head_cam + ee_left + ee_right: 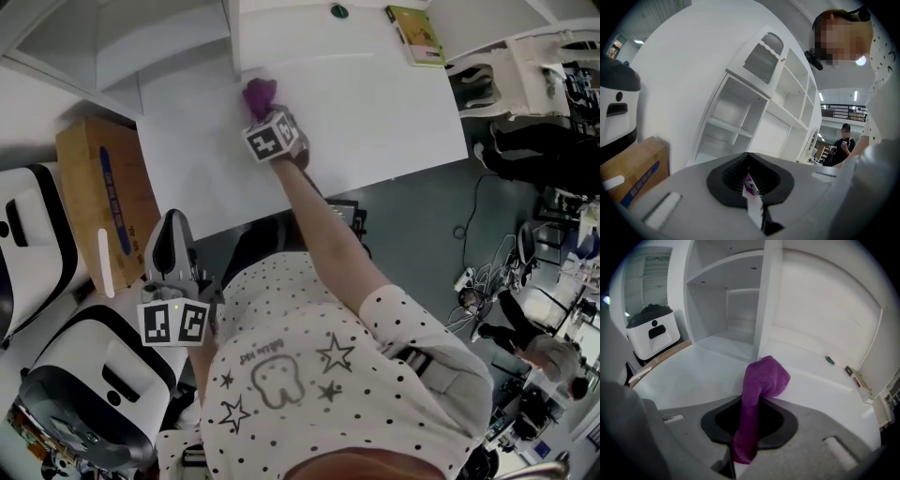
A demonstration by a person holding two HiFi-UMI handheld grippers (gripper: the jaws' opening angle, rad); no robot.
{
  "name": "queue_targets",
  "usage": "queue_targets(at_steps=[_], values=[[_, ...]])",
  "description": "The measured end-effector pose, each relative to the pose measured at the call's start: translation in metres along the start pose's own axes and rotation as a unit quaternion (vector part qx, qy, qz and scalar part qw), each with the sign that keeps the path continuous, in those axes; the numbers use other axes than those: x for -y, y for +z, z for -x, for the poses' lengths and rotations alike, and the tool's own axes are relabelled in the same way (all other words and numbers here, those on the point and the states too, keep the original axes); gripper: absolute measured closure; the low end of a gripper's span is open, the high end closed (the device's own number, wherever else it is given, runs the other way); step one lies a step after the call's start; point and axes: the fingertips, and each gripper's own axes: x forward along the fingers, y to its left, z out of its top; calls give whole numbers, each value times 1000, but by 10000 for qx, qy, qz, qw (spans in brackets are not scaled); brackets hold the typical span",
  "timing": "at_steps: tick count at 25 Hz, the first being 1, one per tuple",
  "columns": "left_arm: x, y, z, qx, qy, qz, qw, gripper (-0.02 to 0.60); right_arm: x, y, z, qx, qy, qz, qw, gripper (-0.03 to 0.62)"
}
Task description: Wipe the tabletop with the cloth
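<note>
While right gripper (266, 114) jaws clamp purple cloth (258, 93) on white tabletop (375, 103), left gripper (172, 232) jaws closed; shelving (736, 301) behind.

White short-sleeved shirt (375, 328), black polka dots, outlined stars and a tooth drawing. Grey left hand-held gripper (172, 223), black surround at the jaws, white cube (174, 323) with black square markers behind. The right hand-held gripper (264, 111) looks the same.

The cloth (259, 94) sits on the tabletop's (375, 112) far left part, a book (415, 35) at its far right corner. A cardboard box (94, 178) stands left of the tabletop.
</note>
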Motion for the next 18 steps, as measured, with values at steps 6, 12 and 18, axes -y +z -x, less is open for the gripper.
queue_targets(at_steps=[6, 12, 18], values=[[-1, 2, 1, 6, -51, 44, 10000, 597, -17, 2, -2, -64, -44, 109, 9999, 530], [-2, 3, 9, 67, 45, 98, 9999, 597, -28, 9, -2, -130, -254, 441, 9986, 530], [-12, 3, 23, 146, 258, 142, 9995, 597, -48, 15, -6, -68, -12, 436, 9990, 530]])
